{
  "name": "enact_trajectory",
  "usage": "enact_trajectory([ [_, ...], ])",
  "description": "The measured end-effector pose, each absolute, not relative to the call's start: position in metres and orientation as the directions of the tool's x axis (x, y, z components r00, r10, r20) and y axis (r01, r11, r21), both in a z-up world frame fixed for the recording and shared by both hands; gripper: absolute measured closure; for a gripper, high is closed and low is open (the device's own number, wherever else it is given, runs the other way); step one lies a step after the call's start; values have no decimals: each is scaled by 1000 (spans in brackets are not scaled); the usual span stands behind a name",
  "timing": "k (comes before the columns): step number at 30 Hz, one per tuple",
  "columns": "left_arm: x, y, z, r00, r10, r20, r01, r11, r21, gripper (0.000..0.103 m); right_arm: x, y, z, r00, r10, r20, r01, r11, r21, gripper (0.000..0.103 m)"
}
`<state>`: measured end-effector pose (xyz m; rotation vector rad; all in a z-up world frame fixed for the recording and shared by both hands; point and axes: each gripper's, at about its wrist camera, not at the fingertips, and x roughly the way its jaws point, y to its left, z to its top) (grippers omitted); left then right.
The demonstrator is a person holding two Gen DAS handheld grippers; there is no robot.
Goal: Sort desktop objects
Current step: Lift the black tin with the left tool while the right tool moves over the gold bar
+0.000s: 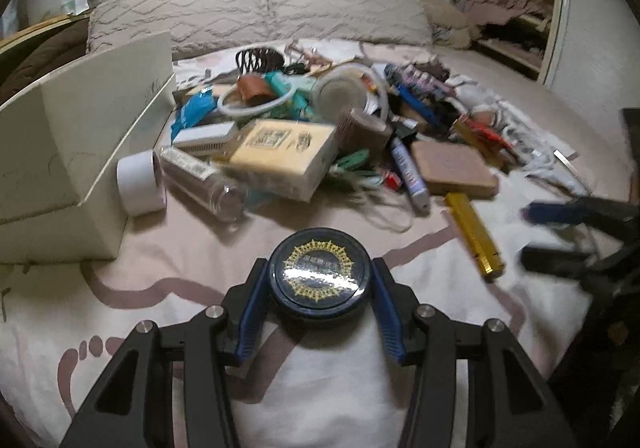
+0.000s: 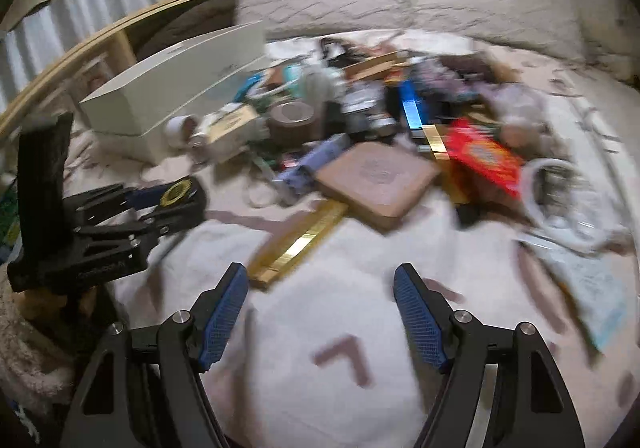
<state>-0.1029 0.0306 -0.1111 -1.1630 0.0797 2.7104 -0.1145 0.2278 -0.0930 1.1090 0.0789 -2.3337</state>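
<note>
The left gripper (image 1: 318, 280) clamps a round, glossy dark tin (image 1: 319, 274) with a gold emblem at lower centre of its own view, while the right gripper (image 2: 320, 312), jaws spread and empty, faces a blurred pile where a gold bar (image 2: 298, 244) and apparently cork-textured square (image 2: 376, 179) show.

My left gripper (image 1: 319, 282) is matt black plastic with ribbed blue pads and shiny metal pivot pins, and between its fingers I see a round tin (image 1: 318, 272) with a glossy dark lid and gold foil print that catches the light. Near right lies a gold box (image 1: 474, 236) with a mirror-like metallic finish, beside a matt brown board (image 1: 454, 167) that looks like cork. Far left I see a smooth matt white cardboard box (image 1: 80, 127), a clear glossy plastic bottle (image 1: 208, 183), and soft printed cloth bedding (image 1: 360, 388) under everything.
</note>
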Motion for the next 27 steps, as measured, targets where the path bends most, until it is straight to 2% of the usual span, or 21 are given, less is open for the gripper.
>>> enact_trajectory([
  [3, -102, 36, -113, -682, 126, -721, -191, -981, 10, 53, -115, 242, -99, -551, -335, -764, 399, -910, 111, 27],
  [5, -102, 36, -115, -682, 123, -721, -188, -982, 11, 53, -119, 244, -103, -544, -331, -771, 387, -914, 119, 26],
  [7, -102, 33, -116, -678, 130, -724, -182, -983, -7, 50, -120, 237, -104, -538, -327, -777, 404, -909, 103, 15],
  [8, -102, 32, -116, -675, 136, -725, -180, -984, -17, 49, -119, 230, -106, -536, -318, -782, 418, -905, 83, 5],
  [9, -103, 31, -116, -671, 143, -727, -178, -984, -30, 44, -119, 221, -110, -536, -296, -791, 430, -902, 47, 0],
  [11, -104, 31, -117, -664, 157, -731, -179, -983, -48, 40, -115, 204, -116, -555, -246, -794, 440, -897, -29, 0],
  [15, -103, 34, -118, -663, 155, -733, -185, -982, -41, 33, -113, 195, -118, -577, -250, -778, 435, -900, -33, 0],
  [17, -103, 33, -119, -656, 168, -736, -190, -980, -55, 26, -113, 199, -115, -572, -268, -775, 436, -900, -11, 0],
  [19, -104, 32, -120, -647, 183, -740, -195, -978, -71, 14, -112, 205, -112, -563, -288, -775, 436, -900, 17, 0],
  [24, -104, 34, -121, -645, 195, -739, -203, -976, -80, 8, -112, 217, -106, -582, -261, -770, 379, -925, 27, 0],
  [27, -104, 33, -121, -639, 222, -736, -214, -971, -107, 0, -115, 223, -108, -588, -231, -775, 336, -941, 25, 0],
])
